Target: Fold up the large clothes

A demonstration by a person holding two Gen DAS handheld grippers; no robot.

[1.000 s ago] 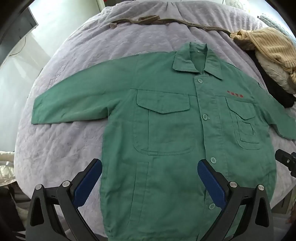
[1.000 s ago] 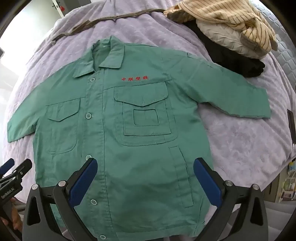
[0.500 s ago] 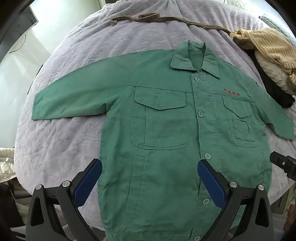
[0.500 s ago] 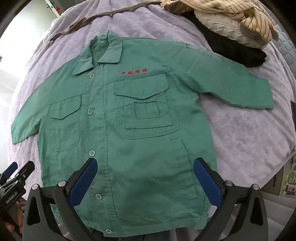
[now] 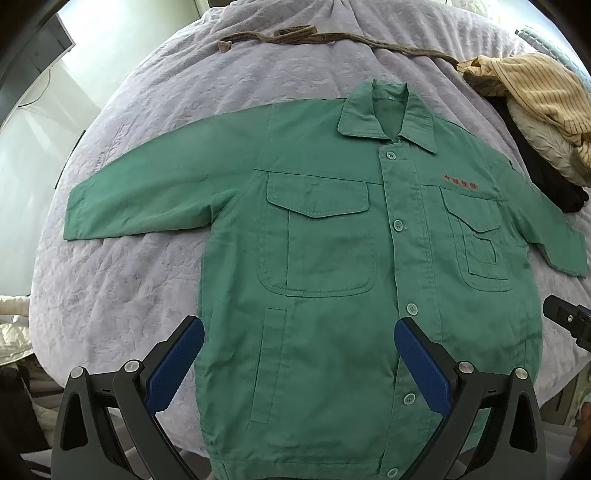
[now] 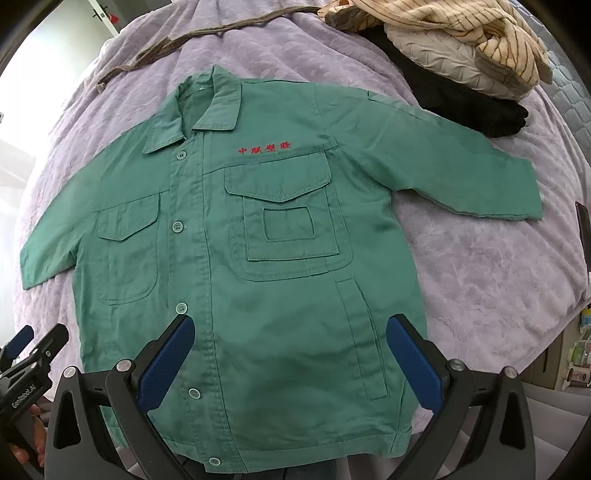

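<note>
A green button-up work jacket [image 5: 332, 258] lies flat, front up, on a lilac bedspread [image 5: 129, 295], both sleeves spread out; it also fills the right wrist view [image 6: 258, 277], with red embroidered characters [image 6: 264, 148] on the chest. My left gripper [image 5: 299, 365] is open and empty, above the jacket's lower left part near the hem. My right gripper [image 6: 290, 362] is open and empty, above the lower right part near the hem. Each gripper shows at the edge of the other's view: the right one in the left wrist view [image 5: 569, 325] and the left one in the right wrist view [image 6: 26, 354].
A pile of other clothes, striped beige [image 6: 461, 33], cream and black [image 6: 472, 107], lies at the bed's far right. A brown cord [image 5: 332, 37] runs along the far edge. The bed's near edge is just under the jacket hem. A dark flat object [image 6: 583, 229] lies at the right.
Both grippers have pulled back toward the near edge of the bed, so more of the jacket's hem and sleeves shows. The jacket has not moved. Both stay open.
</note>
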